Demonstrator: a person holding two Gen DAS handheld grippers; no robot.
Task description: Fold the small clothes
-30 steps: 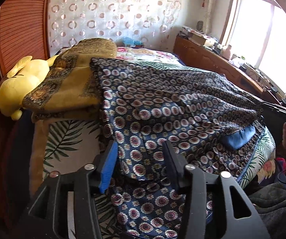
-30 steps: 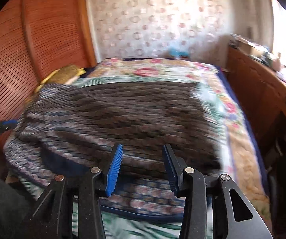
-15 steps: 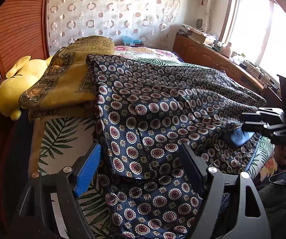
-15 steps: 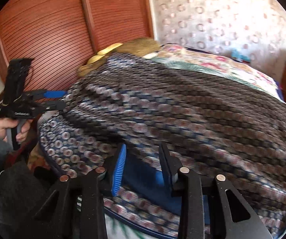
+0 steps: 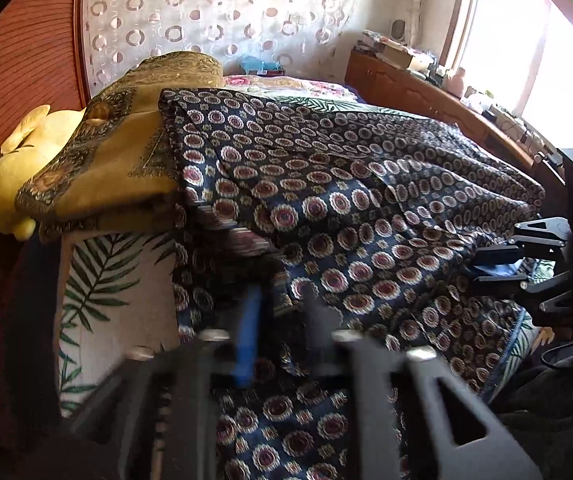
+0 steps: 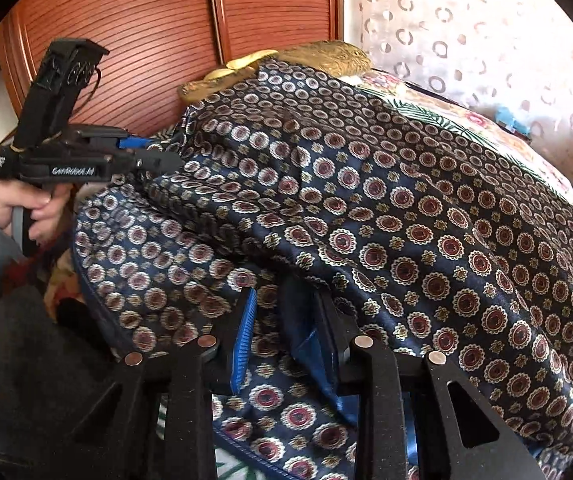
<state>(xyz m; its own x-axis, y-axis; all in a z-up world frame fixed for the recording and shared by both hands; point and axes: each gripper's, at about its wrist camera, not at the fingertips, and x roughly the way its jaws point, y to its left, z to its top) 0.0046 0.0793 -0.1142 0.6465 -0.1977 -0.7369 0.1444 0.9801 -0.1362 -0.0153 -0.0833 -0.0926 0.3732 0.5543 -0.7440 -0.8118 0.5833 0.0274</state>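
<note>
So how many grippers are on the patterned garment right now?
2. The left gripper is clamped on the navy patterned garment at its far-left edge; the right gripper is at the near edge, fabric between its jaws. None looks hidden.

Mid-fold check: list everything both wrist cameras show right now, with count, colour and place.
patterned garment: one, navy with maroon and cream medallions, spread over the bed
gold cloth: one, mustard, folded by the garment's far left corner
plush toy: one, yellow, left of the gold cloth
bedsheet: one, white with green palm leaves, under the garment
curtain: one, white with rings, behind the bed
cabinet: one, brown, cluttered, under the window
left gripper: black and blue, blurred, jaws just closing, on the garment's near edge
right gripper: black and blue, garment fold between its fingers
</note>
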